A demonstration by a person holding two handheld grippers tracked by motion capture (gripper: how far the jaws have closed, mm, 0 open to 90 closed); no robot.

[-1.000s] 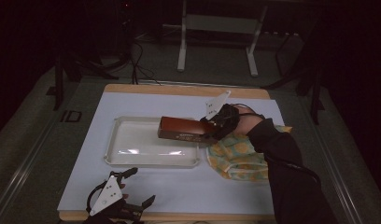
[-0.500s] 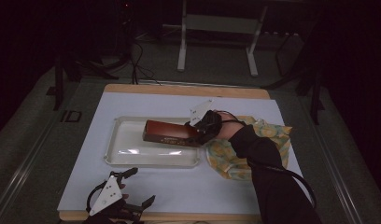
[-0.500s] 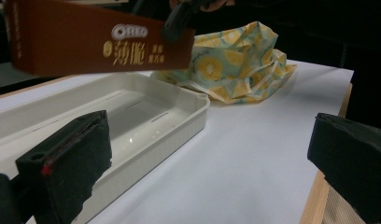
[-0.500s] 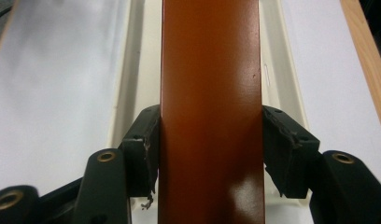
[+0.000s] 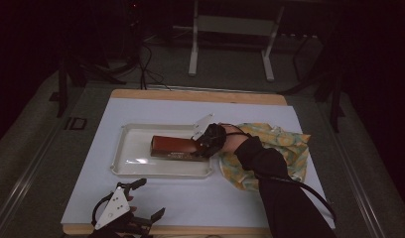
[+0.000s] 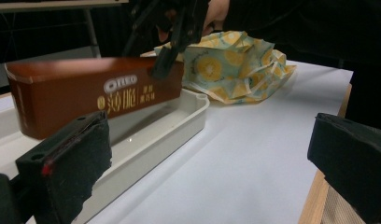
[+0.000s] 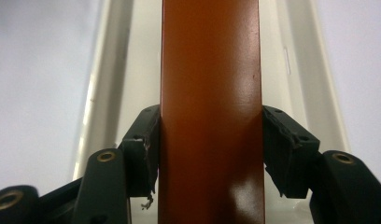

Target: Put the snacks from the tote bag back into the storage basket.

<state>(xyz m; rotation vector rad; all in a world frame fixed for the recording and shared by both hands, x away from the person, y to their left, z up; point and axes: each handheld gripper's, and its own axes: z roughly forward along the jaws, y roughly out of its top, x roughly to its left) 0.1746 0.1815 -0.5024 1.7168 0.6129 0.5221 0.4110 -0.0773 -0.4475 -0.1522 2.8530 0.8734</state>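
Since the earlier frames, right gripper (image 5: 196, 144) has carried the box (image 5: 173, 147) leftward and down, from over the tray's right edge to over the tray (image 5: 125, 159) middle.

Near edge: left gripper (image 5: 136, 203) sits at the table (image 5: 200, 198) front, jaws spread wide, nothing between them.

Middle: the right one is clamped on the box's end, pads pressing both long sides in the right gripper view (image 7: 212, 158). Box is brown, long, level, low inside the tray; touching the floor or not, can't tell.

Right of the tray: crumpled yellow cloth (image 5: 280, 148), under the person's sleeve (image 5: 275, 183).

Progress, judged: box placement almost done. Left to do: set it down, release, pull back.

Count: one box, one tray, one cloth, two grippers, one table.
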